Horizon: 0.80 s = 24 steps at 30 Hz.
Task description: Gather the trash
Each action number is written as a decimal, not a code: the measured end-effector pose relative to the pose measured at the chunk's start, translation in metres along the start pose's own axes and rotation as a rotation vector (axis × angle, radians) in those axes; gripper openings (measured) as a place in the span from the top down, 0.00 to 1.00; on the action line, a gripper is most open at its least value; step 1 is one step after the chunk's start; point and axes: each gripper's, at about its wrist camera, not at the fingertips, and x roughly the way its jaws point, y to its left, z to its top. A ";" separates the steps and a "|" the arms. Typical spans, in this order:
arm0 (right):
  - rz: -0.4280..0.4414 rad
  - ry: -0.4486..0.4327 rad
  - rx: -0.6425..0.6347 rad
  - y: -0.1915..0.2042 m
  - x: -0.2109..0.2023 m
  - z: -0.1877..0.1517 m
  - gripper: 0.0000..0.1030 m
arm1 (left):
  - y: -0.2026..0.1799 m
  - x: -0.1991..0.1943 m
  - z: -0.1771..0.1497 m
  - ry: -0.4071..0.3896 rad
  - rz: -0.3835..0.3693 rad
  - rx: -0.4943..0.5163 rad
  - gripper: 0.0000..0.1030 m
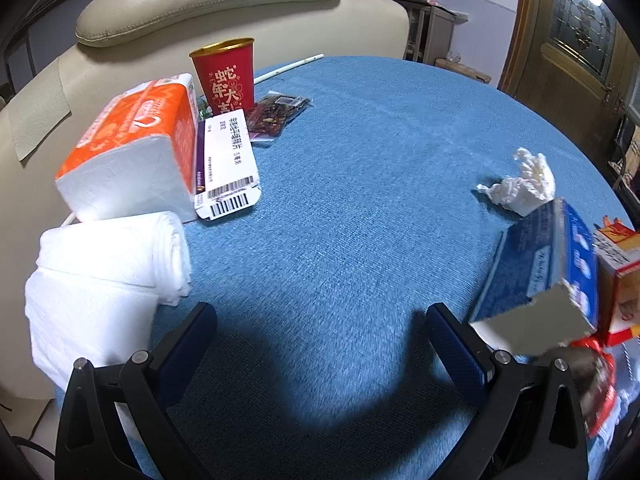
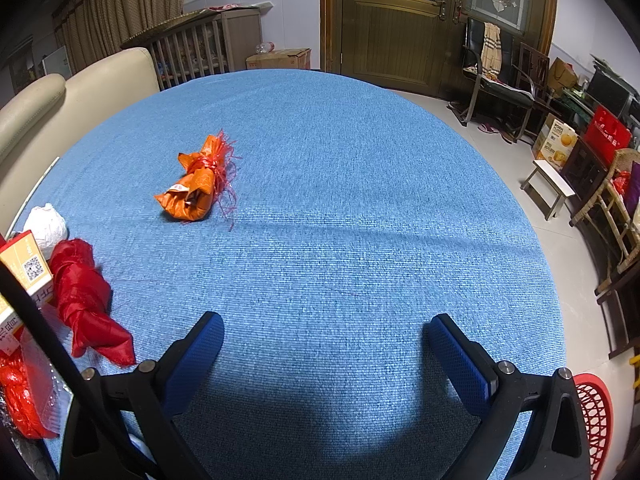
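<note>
In the left wrist view my left gripper [image 1: 320, 336] is open and empty above the blue tablecloth [image 1: 352, 200]. A crumpled white tissue [image 1: 520, 184] lies at the right, beyond a torn blue box [image 1: 548, 264]. In the right wrist view my right gripper [image 2: 326, 344] is open and empty. An orange wrapper bundle tied with red string [image 2: 198, 186] lies ahead to the left. A crumpled red bag [image 2: 86, 300] and a white tissue ball [image 2: 47, 226] lie at the far left.
At the left in the left wrist view are white paper rolls [image 1: 108, 276], an orange tissue pack [image 1: 132, 148], a white barcoded box [image 1: 228, 168], a red paper cup [image 1: 226, 76] and a dark snack packet [image 1: 276, 116]. A beige sofa [image 1: 200, 8] stands behind. A red basket [image 2: 596, 420] sits low right.
</note>
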 end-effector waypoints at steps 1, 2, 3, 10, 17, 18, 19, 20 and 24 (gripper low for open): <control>0.013 0.005 -0.014 -0.001 -0.001 0.000 0.00 | 0.001 -0.010 -0.001 -0.018 -0.004 0.002 0.00; 0.028 0.011 -0.021 -0.002 -0.002 0.001 0.00 | 0.002 -0.018 -0.002 -0.041 -0.005 0.006 0.00; 0.040 0.002 -0.011 -0.006 -0.008 0.000 0.00 | 0.003 -0.028 -0.003 -0.055 -0.005 0.011 0.00; 0.105 -0.078 -0.023 -0.023 -0.066 -0.002 0.00 | 0.005 -0.082 -0.018 -0.111 -0.075 0.021 0.00; 0.223 -0.055 -0.078 -0.026 -0.123 -0.039 0.00 | -0.015 -0.126 -0.046 -0.124 -0.175 0.115 0.00; 0.232 -0.057 -0.082 -0.027 -0.130 -0.047 0.00 | -0.017 -0.130 -0.051 -0.123 -0.189 0.124 0.00; 0.245 -0.058 -0.081 -0.027 -0.136 -0.053 0.00 | -0.019 -0.136 -0.056 -0.123 -0.202 0.130 0.00; 0.264 -0.059 -0.076 -0.028 -0.142 -0.059 0.00 | -0.019 -0.138 -0.058 -0.124 -0.211 0.128 0.00; 0.291 -0.074 -0.069 -0.030 -0.165 -0.081 0.00 | -0.022 -0.150 -0.071 -0.121 -0.261 0.143 0.00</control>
